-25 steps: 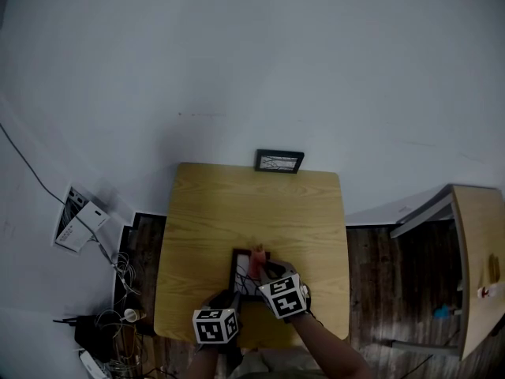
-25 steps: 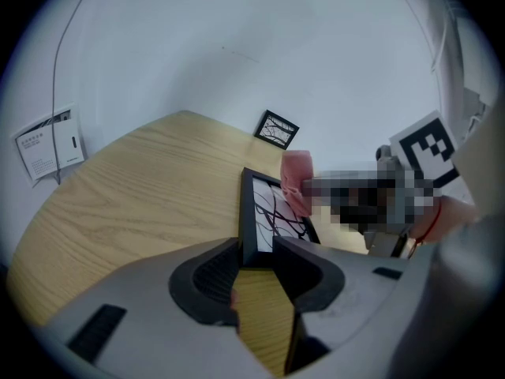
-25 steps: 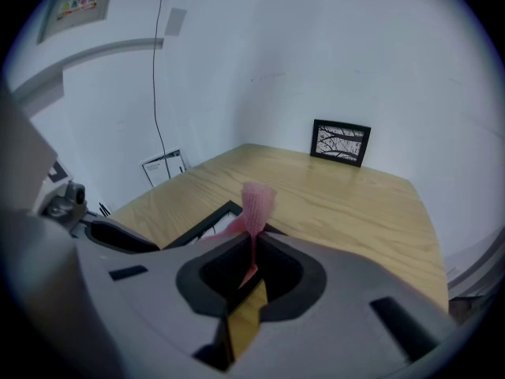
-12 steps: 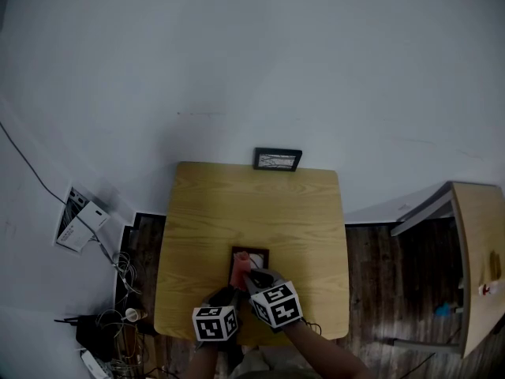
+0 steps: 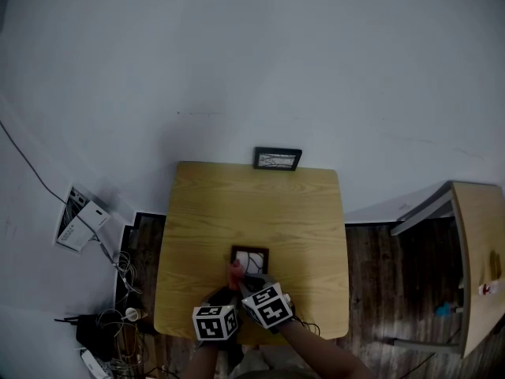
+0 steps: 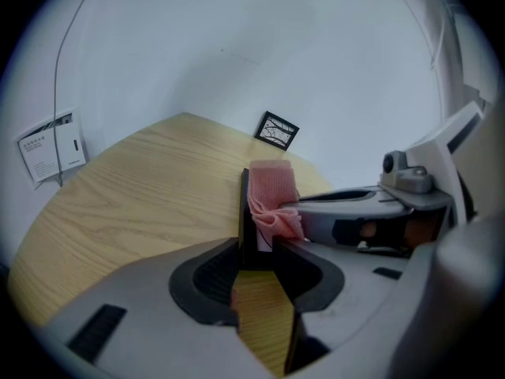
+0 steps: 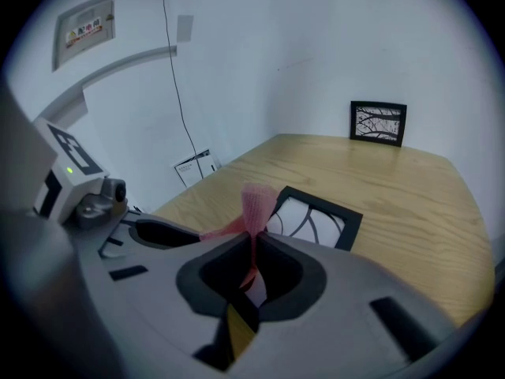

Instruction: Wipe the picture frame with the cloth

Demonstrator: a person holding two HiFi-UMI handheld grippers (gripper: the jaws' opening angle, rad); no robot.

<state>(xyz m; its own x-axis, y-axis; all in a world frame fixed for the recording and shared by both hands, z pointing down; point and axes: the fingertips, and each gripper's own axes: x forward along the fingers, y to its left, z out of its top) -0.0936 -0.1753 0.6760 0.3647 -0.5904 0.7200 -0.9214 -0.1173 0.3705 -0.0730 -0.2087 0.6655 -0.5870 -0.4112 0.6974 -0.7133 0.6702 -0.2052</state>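
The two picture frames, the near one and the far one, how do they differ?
The near frame lies low on the table; the far frame stands upright at the table's far edge. The left gripper clamps the near frame's edge; the far frame stands free. The right gripper holds the cloth against the near frame; nothing touches the far frame. Both have dark borders and white pictures with dark lines.

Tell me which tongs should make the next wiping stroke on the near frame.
Right. The right tongs are shut on the pink cloth, which sits at the picture frame. The left tongs clamp the frame's edge, so they look better used to steady it.
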